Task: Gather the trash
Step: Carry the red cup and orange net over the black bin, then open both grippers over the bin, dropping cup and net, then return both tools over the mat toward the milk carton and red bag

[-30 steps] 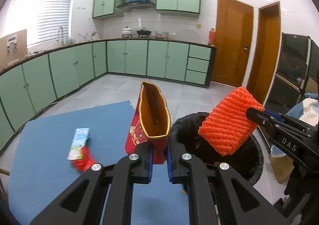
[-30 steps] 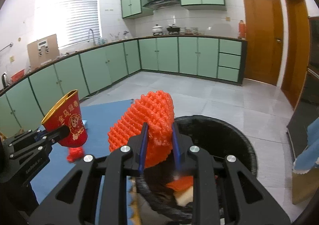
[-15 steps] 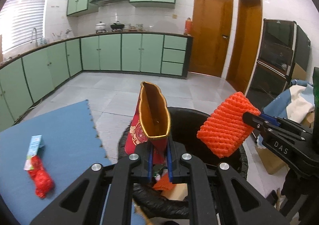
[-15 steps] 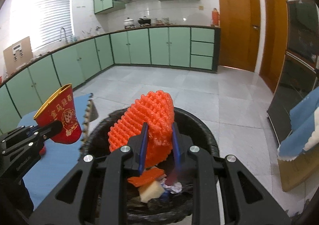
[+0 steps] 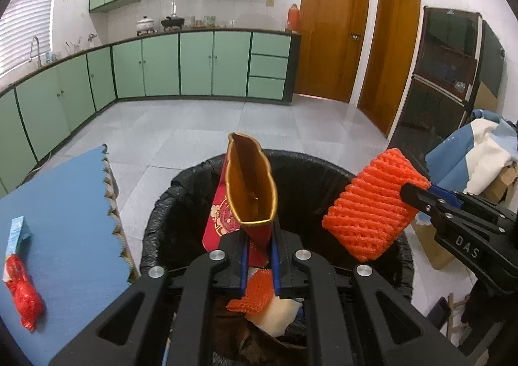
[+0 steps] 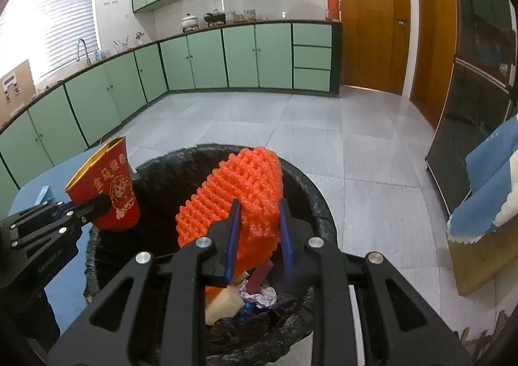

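black-lined trash bin (image 5: 168,204) is the landmark, already part full: an orange foam scrap, a cream chunk, crumpled paper and a dark red bit lie at its bottom, so some collecting looks done; blue mat (image 5: 64,204) sits just left of the bin, still carrying a red mesh bag (image 5: 24,294) and a small blue carton (image 5: 16,233), touching each other, well apart from the bin, so those look left to fetch; orange foam net (image 6: 233,200) hangs over the bin's opening, right gripper (image 6: 259,230) clamped narrow on its lower end; red paper cup (image 5: 249,197), squashed flat, hangs over the bin's left side, left gripper (image 5: 259,252) pinched nearly closed on its base; judgement: both pieces over the bin, not yet dropped; letting go of both comes next, roughly midway overall.
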Demonstrator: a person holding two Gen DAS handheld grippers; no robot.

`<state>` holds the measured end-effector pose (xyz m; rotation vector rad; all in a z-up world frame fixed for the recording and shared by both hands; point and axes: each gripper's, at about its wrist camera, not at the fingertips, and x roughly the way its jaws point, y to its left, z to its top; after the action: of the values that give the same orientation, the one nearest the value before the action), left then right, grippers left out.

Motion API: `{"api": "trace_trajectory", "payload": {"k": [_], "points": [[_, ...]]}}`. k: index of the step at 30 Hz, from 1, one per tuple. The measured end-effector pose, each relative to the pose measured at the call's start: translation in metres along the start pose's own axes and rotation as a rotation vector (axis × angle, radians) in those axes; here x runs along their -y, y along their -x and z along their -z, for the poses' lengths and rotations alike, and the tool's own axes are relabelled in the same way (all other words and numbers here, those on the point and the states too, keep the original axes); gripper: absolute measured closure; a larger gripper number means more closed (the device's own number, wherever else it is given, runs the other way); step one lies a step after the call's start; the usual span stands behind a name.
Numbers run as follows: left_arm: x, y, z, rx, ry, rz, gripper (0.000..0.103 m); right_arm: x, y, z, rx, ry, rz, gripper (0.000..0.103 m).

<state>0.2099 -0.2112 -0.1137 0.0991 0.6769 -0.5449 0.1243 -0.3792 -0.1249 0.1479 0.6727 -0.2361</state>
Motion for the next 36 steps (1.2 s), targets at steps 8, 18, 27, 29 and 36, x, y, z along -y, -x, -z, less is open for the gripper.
{"api": "trace_trajectory", "payload": {"k": [8, 18, 27, 29, 36], "points": [[0.003, -0.027, 0.001, -0.064, 0.000, 0.040, 0.086, 0.001, -0.024, 0.003, -0.056, -0.001, 0.017, 0.072], [-0.019, -0.003, -0.003, -0.018, 0.036, 0.083, 0.054, 0.004, -0.006, 0.013, -0.021, -0.025, 0.067, 0.014], [-0.069, 0.071, 0.008, 0.062, 0.054, 0.008, 0.031, -0.042, 0.054, 0.006, 0.068, -0.014, -0.019, 0.008], [-0.085, 0.088, 0.016, 0.069, 0.076, -0.020, 0.028, -0.060, 0.066, 0.006, 0.087, -0.007, -0.062, 0.008], [-0.154, 0.149, 0.055, 0.092, 0.171, -0.186, 0.025, -0.137, 0.076, 0.006, 0.097, 0.048, -0.176, 0.006]]}}
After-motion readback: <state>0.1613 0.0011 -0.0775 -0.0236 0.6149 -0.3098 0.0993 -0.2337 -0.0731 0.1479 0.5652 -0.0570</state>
